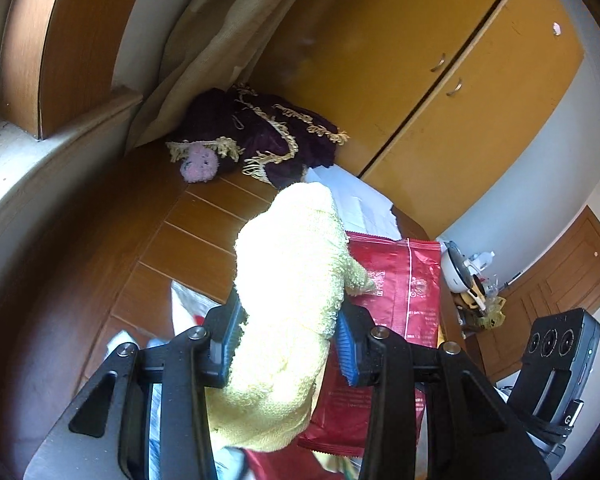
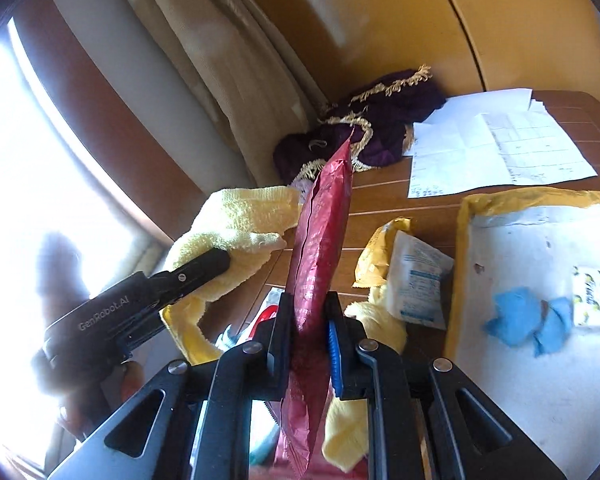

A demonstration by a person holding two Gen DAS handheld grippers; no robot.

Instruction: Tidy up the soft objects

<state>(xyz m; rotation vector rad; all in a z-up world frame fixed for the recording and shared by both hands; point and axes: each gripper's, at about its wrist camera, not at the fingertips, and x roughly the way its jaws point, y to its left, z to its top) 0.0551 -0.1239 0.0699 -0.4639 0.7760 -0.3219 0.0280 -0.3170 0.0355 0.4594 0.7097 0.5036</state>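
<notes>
In the left wrist view, a yellow towel (image 1: 292,280) is seen clamped between the blue pads of the left gripper (image 1: 290,340), its bulk bunched up ahead of the jaws and lifted above the wooden table (image 1: 188,240). Just beside it on the right, a red foil packet (image 1: 396,300) is held up edge-close. At the far end of the table, a purple fringed cloth (image 1: 268,136) is heaped against the curtain (image 1: 220,40), with a small pink plush (image 1: 200,164) touching its near edge. White papers (image 1: 360,204) lie beyond the towel.

In the right wrist view, the red foil packet (image 2: 320,248) is pinched upright and edge-on in the right gripper (image 2: 308,340), the jaws narrowed on it. The left gripper (image 2: 204,268) is seen to the left, gripping the yellow towel (image 2: 240,220). More yellow cloth (image 2: 376,320) lies under the jaws. To the right, a yellow padded mailer (image 2: 472,208) carries a crumpled blue cloth (image 2: 528,320), with a white pouch (image 2: 416,284) beside it.

The task is judged to be at an early to middle stage: 2 items are in hand, neither yet set down, while the blue cloth and loose yellow cloth remain scattered.
</notes>
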